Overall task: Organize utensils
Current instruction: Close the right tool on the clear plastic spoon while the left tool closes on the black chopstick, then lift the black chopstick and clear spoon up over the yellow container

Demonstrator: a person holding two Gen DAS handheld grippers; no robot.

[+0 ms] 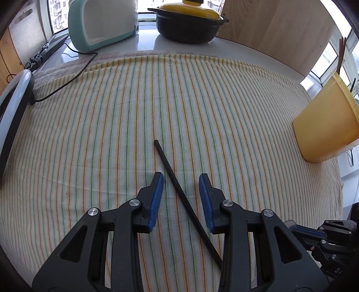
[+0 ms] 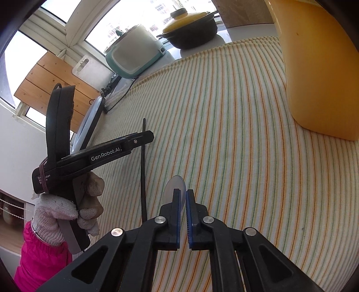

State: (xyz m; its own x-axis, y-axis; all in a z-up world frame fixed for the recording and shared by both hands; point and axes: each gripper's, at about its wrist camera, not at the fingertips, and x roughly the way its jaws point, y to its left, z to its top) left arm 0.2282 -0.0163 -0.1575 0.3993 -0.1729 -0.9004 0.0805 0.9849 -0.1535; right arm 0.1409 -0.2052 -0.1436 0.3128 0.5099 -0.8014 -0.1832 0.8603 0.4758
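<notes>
Striped cloth [image 1: 202, 101] in cream, green and orange covers the whole work surface under both of your grippers.

Nearest in the right wrist view, your right gripper [image 2: 182, 202] has its blue pads drawn together on a pale, translucent spoon [image 2: 174, 187]; the rounded bowl of the spoon stands up above the fingertips, and the pads press on it from either side.

Your left gripper [image 1: 180, 179] hangs over the cloth with its jaws apart. One dark chopstick [image 1: 179, 191] lies flat on the cloth between the blue pads, running slantwise, its far end pointing away from you; neither pad touches it. From the right wrist view you see this gripper from the side, held by a hand in a grey knitted glove [image 2: 65, 209] with a pink sleeve [image 2: 40, 258] below it.

Farther off, to the right, a yellow plastic tub [image 1: 325, 125] stands on the cloth, well apart from the chopstick, with dark sticks rising from it.

At the far edge, beyond the cloth, sit a teal and white appliance [image 1: 101, 22] with its black cord [image 1: 74, 71] trailing over the cloth, and a black pot [image 1: 188, 27] with a yellow lid [image 1: 190, 9]. Behind them are windows and a wooden board [image 1: 280, 33].
</notes>
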